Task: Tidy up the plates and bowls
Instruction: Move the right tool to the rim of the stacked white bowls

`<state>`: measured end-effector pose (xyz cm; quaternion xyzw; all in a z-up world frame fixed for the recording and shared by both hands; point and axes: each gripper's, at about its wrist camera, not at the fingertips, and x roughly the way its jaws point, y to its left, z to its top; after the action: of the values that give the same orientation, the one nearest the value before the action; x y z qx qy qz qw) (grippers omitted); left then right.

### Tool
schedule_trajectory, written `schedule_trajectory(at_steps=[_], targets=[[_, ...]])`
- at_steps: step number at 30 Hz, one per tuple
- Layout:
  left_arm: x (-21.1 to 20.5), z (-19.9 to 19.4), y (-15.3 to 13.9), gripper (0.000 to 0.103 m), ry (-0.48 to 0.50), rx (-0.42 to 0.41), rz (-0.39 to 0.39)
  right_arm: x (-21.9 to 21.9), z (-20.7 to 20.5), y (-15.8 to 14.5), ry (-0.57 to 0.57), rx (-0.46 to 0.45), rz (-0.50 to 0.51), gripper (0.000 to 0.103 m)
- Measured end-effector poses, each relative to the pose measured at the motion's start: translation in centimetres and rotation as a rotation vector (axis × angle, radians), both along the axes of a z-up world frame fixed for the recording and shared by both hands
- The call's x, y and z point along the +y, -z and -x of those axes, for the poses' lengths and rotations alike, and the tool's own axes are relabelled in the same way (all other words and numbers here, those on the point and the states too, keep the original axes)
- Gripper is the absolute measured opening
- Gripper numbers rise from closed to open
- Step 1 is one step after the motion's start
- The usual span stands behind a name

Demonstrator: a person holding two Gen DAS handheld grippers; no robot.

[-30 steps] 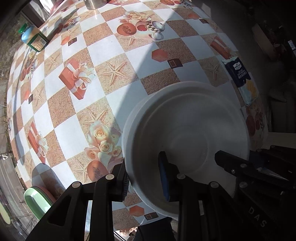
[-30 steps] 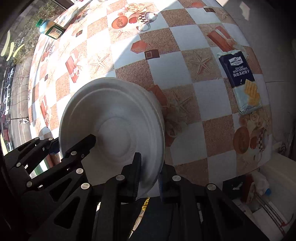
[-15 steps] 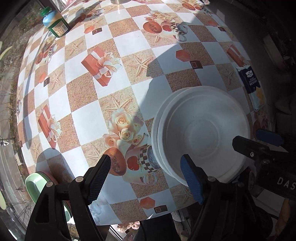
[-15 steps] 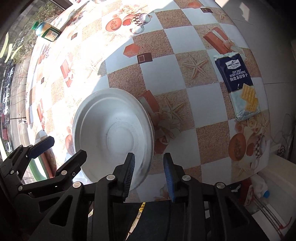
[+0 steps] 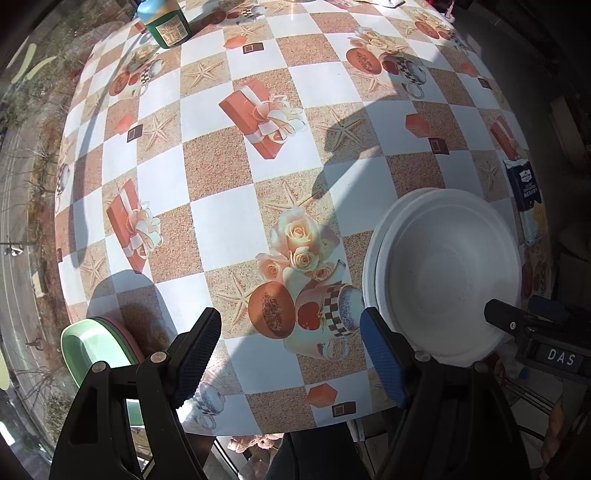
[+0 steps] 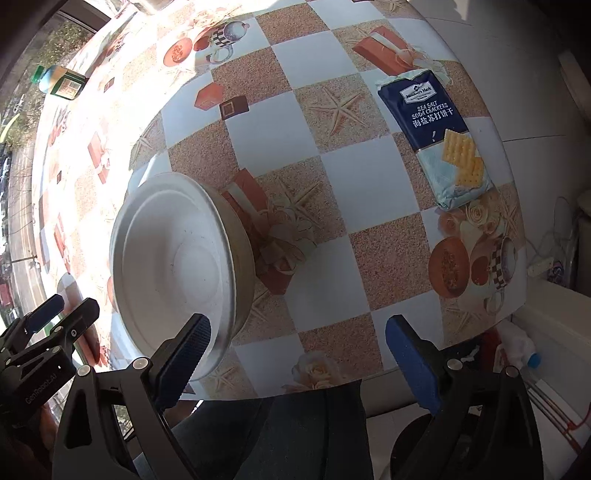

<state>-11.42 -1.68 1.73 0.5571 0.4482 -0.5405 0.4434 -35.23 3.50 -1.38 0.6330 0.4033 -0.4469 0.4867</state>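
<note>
Right now both sets of tongs hang wide open over the near edge of the bench, and neither has hold of anything. The left tongs gape above the patterned cloth, with the stacked white bowls just to their right; the right-hand finger's blue pad sits close by the stack's rim, though I cannot tell whether it touches. From the right wrist view the right tongs are spread just as far, the bowls lying beside the left finger, one nested in the other with the lower rim peeping out around it. The stack rests flat on the bench near its front edge. Off at the left corner a green plate lies on a pink one, overhanging the edge. A packet of soda crackers lies well apart on the right side, and a green-capped bottle stands at the far end.
</note>
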Motion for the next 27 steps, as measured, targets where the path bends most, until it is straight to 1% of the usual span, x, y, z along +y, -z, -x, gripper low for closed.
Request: schedule_trajectory(at_steps=[4, 9, 17, 22, 27], targets=[[0.0, -0.7, -0.4, 0.081, -0.013, -0.006, 0.006, -0.6, -0.8, 1.1, -0.035, 0.019, -0.035, 0.096], [-0.2, -1.6, -0.2, 0.081, -0.058, -0.015, -0.002, -1.2, -2.4, 2.3, -0.091, 0.018, -0.08, 0.096], [0.2, -2.8, 0.5, 0.081, -0.087, -0.031, -0.018, -2.5, -4.0, 3.6, -0.156, 0.042, -0.093, 0.096], [0.4, -3.4, 1.6, 0.081, -0.094, -0.042, -0.055, -3.0, -5.1, 4.5, -0.179, 0.052, -0.094, 0.096], [0.5, -2.6, 2.0, 0.081, -0.083, -0.044, -0.069, -3.3, -5.9, 5.6, -0.196, 0.05, -0.105, 0.096]])
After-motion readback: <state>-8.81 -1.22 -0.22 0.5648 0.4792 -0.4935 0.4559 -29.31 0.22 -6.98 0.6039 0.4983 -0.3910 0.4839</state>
